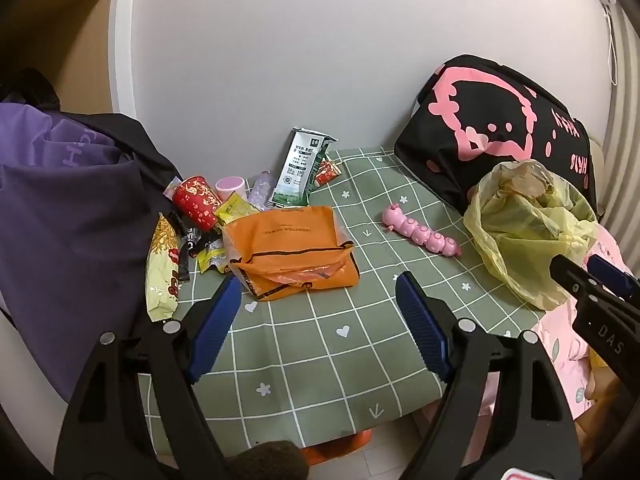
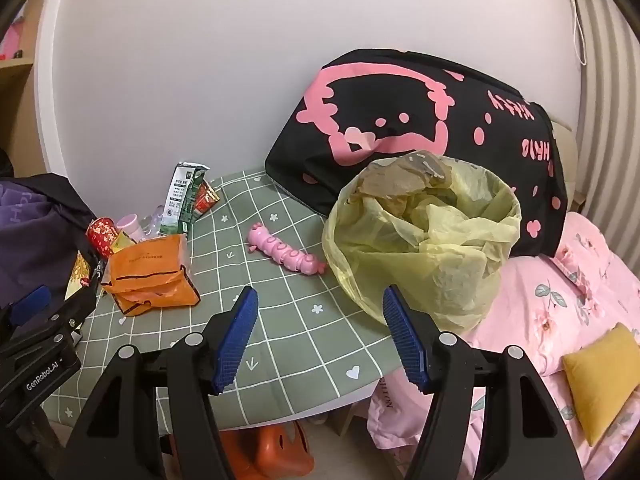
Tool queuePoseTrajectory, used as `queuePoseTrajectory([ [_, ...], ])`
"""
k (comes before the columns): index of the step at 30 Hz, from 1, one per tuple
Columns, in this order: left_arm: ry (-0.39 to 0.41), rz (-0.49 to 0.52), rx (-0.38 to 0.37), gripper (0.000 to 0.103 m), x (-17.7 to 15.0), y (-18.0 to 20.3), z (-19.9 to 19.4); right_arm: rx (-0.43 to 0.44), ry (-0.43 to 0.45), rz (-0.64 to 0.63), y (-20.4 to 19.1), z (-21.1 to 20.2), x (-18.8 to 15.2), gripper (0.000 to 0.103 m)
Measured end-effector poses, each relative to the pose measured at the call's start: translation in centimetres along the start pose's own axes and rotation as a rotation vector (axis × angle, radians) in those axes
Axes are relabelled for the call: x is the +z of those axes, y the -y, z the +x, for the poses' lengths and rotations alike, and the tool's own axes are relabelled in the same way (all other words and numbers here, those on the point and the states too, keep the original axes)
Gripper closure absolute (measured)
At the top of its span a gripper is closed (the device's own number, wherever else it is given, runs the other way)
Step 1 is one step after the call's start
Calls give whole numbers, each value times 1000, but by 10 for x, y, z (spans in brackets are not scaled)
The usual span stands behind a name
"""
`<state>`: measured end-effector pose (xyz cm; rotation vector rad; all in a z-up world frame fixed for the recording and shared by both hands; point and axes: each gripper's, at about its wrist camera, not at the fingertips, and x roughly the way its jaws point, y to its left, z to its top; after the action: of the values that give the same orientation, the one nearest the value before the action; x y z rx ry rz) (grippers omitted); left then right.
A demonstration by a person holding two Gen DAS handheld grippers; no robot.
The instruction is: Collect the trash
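Hovering above the green checked tablecloth (image 1: 320, 344), the left gripper (image 1: 320, 312) and right gripper (image 2: 316, 320) both stand wide open and empty. Wrappers lie at ten o'clock: an orange bag (image 1: 288, 252) and a red paper cup (image 1: 198, 200). The yellow trash bag (image 2: 424, 248) waits at two o'clock, its mouth open, probably to receive them.

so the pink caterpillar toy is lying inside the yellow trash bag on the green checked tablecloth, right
Not quite. The pink caterpillar toy lies outside the yellow trash bag, beside it on the green checked tablecloth. The right wrist view shows this clearly.
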<state>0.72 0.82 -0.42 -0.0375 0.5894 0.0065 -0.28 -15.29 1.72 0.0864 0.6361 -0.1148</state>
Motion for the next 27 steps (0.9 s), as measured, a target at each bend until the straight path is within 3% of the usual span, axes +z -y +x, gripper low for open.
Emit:
queuePoseTrajectory([
  [27,-10,11,-30,27,0,7,-1,-10,-9,14,6,-3,-3,42],
])
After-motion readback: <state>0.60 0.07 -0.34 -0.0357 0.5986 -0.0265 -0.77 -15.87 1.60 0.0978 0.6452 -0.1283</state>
